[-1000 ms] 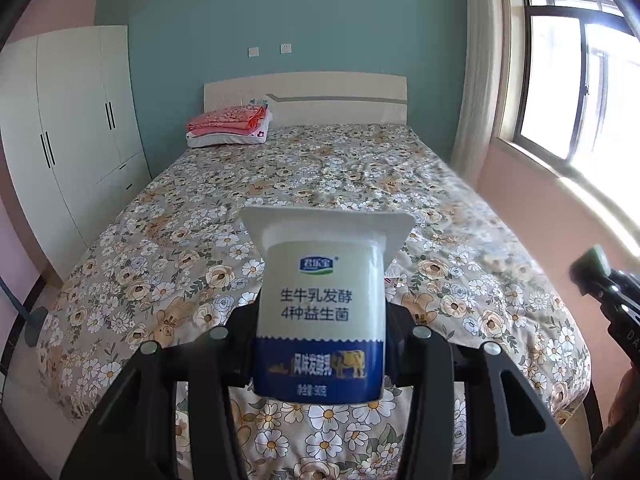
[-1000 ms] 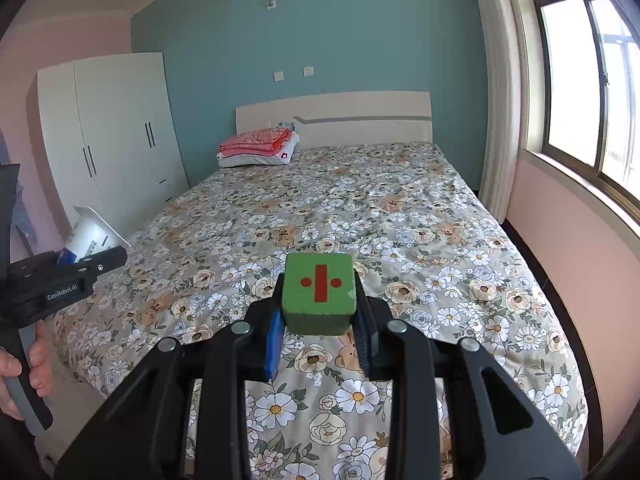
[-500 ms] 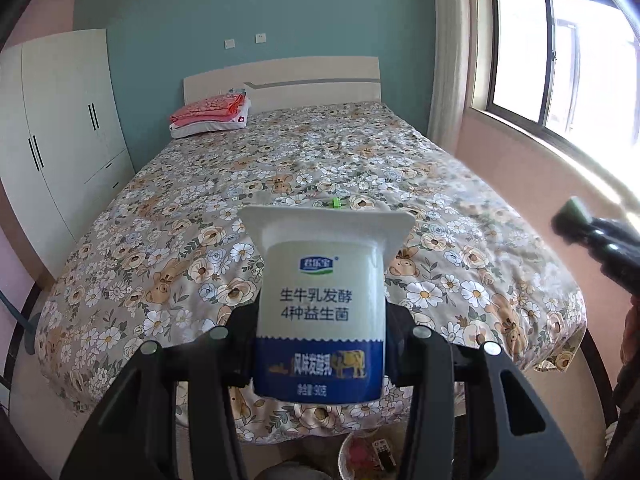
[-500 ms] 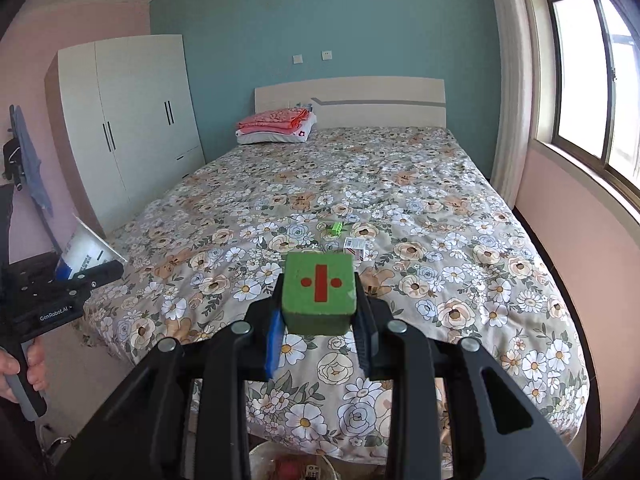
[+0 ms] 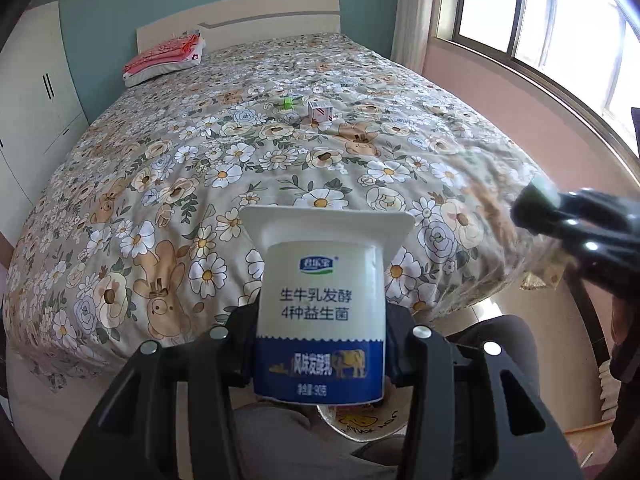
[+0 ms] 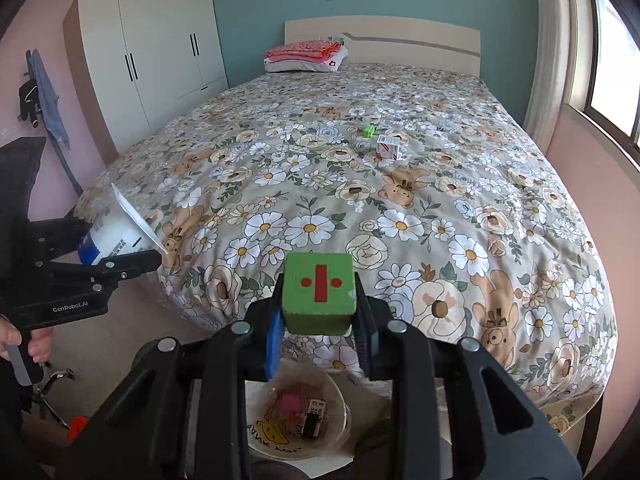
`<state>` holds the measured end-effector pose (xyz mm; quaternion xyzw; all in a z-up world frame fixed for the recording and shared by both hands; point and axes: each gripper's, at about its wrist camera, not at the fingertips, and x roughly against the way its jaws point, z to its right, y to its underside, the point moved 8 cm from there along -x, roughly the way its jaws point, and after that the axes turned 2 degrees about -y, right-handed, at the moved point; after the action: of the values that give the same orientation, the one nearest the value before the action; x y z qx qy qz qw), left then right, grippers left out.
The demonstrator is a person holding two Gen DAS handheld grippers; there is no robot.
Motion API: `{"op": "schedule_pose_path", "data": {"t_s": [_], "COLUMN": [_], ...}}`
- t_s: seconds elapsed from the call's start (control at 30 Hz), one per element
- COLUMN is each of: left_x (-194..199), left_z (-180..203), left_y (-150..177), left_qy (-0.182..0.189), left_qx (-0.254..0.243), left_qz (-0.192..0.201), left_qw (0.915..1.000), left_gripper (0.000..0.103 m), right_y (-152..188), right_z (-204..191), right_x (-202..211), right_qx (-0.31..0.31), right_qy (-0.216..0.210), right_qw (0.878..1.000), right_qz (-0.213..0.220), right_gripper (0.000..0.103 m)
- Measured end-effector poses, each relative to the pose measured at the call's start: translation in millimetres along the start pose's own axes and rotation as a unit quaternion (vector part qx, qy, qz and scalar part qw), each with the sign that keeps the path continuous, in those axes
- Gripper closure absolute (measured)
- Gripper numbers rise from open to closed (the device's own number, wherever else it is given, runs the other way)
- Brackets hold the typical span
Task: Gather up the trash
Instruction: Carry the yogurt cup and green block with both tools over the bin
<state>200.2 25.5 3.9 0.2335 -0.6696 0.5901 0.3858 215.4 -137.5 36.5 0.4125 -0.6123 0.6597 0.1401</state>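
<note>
My left gripper [image 5: 320, 340] is shut on a white and blue yogurt cup [image 5: 320, 312], held upright above the foot of the bed. My right gripper [image 6: 320, 320] is shut on a green cube [image 6: 319, 293] with red marks. Below both hangs a round transparent trash bin [image 6: 298, 412] on the floor, with a pink piece and small wrappers inside; its rim [image 5: 360, 430] peeks out under the cup. On the bed lie a small green piece [image 6: 369, 131] and a red-striped white box [image 6: 388, 147]. The left gripper and cup [image 6: 116, 232] also show at the left of the right wrist view.
The floral bed [image 6: 400, 208] fills the middle of both views, with folded pink bedding [image 6: 306, 54] at the headboard. A white wardrobe [image 6: 152, 52] stands left, a window [image 5: 552, 28] right. A chair base [image 6: 52, 392] sits on the floor at lower left.
Both grippers have sunk and tilted downward at the foot of the bed, still holding the cup and the cube. The trash bin has come into view below them.
</note>
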Motion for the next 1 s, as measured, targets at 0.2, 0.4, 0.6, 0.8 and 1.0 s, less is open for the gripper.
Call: {"op": "schedule_pose_path", "data": {"t_s": [0.2, 0.4, 0.6, 0.8, 1.0], "left_x": [-35, -74, -114, -154, -189], "left_z": [19, 37, 42, 52, 58], "left_y": [48, 93, 130, 169, 196], "left_qy": [0.023, 0.057, 0.071, 0.079, 0.088], "left_qx": [-0.009, -0.01, 0.005, 0.004, 0.014], "left_qz": [-0.045, -0.1, -0.151, -0.205, -0.248], "left_qw": [0.9987, 0.9933, 0.986, 0.9755, 0.9647], "left_gripper": [0.055, 0.055, 0.055, 0.055, 0.055], "right_y": [57, 108, 155, 203, 243], "right_z": [0, 5, 3, -3, -6], "right_x": [-37, -73, -106, -143, -176], "right_qx": [-0.001, -0.014, -0.015, -0.019, -0.026], "right_qy": [-0.002, -0.011, -0.014, -0.027, -0.039], "right_qw": [0.999, 0.993, 0.985, 0.973, 0.959], "right_qz": [-0.054, -0.115, -0.171, -0.23, -0.281], "right_gripper": [0.072, 0.072, 0.072, 0.072, 0.072]}}
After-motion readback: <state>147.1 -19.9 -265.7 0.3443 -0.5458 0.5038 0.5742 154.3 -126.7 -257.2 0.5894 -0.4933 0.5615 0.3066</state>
